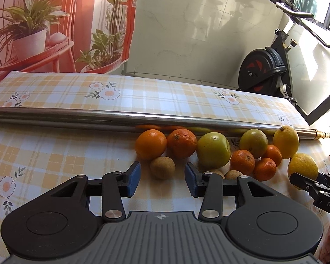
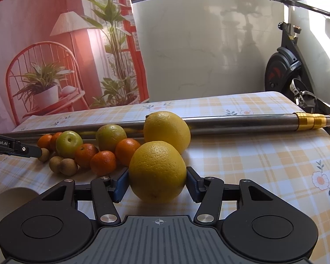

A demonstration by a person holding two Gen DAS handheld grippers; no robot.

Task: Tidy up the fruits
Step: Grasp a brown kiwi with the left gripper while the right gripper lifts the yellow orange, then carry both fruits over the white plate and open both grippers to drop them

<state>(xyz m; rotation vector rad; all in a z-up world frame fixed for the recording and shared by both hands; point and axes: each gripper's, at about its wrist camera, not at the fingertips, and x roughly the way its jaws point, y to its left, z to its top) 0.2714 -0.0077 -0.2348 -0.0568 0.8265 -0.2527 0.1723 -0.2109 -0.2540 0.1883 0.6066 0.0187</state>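
Note:
A row of fruit lies against a steel pole on the checked tablecloth. It holds two oranges, two green apples, three small tangerines, small brown fruits and a lemon. My left gripper is open, with one brown fruit just ahead between its blue pads. My right gripper is shut on a second lemon that rests on the cloth, both pads pressing its sides. The first lemon sits right behind it.
The pole spans the table and ends in a gold tip at the right. An exercise bike stands beyond the table's right end. A white rounded object sits at the near left of the right wrist view. Open cloth lies to the right.

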